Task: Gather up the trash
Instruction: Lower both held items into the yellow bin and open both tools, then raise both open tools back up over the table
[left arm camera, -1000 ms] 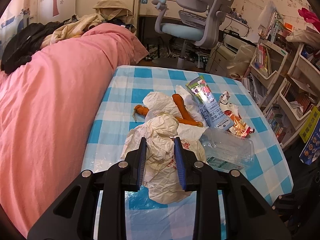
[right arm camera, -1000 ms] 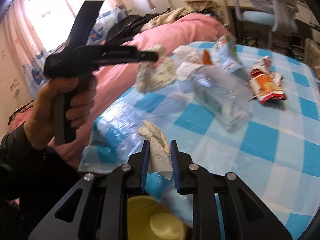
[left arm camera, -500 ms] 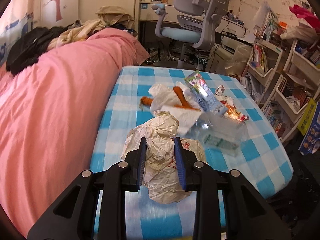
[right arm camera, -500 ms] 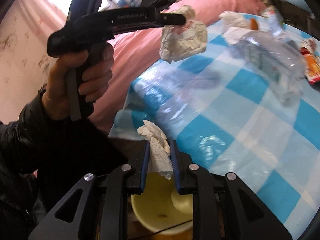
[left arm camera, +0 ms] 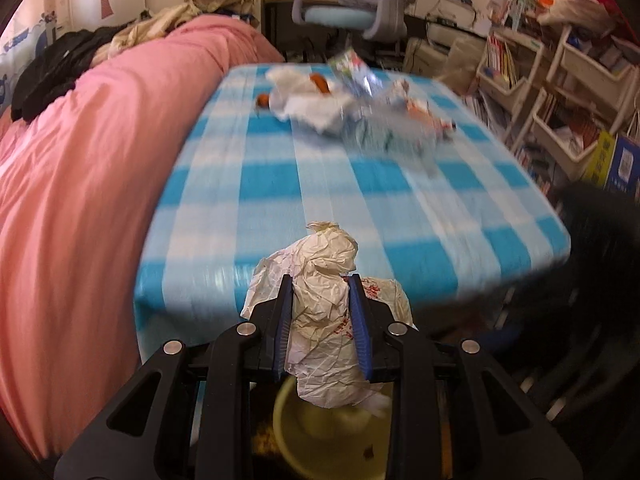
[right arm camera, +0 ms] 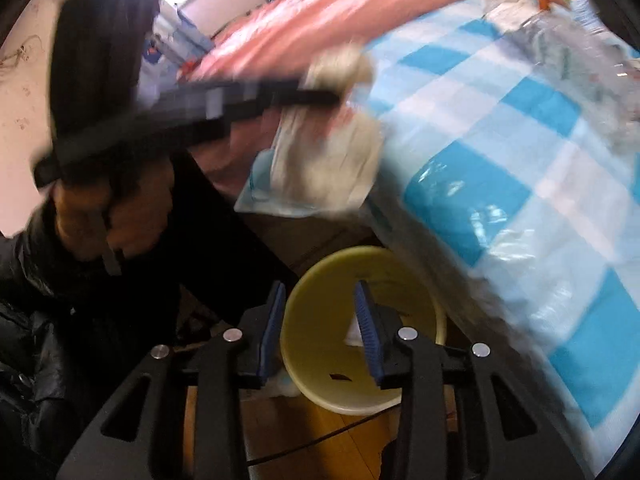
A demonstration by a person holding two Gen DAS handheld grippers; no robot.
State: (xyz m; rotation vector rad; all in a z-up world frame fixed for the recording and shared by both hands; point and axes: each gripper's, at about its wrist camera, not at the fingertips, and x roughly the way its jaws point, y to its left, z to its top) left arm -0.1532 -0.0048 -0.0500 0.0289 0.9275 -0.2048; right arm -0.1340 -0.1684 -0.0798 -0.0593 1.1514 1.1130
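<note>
So we're mid-dump here. Our left gripper (left arm camera: 322,296) has its blue pads clamped snug on a big crumpled paper wrapper (left arm camera: 324,320), cream-coloured with some red print on it, and it's hanging off the near edge of the table (left arm camera: 280,184) with the yellow bin (left arm camera: 320,432) showing right below it. From the right wrist view the same wad looks like it's in motion, all smeared, near the table corner and up above the bin.

Our right gripper (right arm camera: 320,332) is over the bin (right arm camera: 320,280) too, jaws spread fairly wide with nothing between them. There's a small white scrap (right arm camera: 354,330) lying inside the bin by the right pad, so we'd guess that hand's load is already in.

Next up, as far as we can judge: get the left gripper centred over the bin mouth, then let go. The wrapper is wide and floppy, so if we release too close to the rim it could catch on the edge or flutter onto the floor.

Plenty left after that. Far end of the checked cloth has a pile of stuff (left arm camera: 352,112): white tissue, something orange, a clear plastic bottle, a couple of printed snack packets. All too blurry to sort out in detail right now.
</note>
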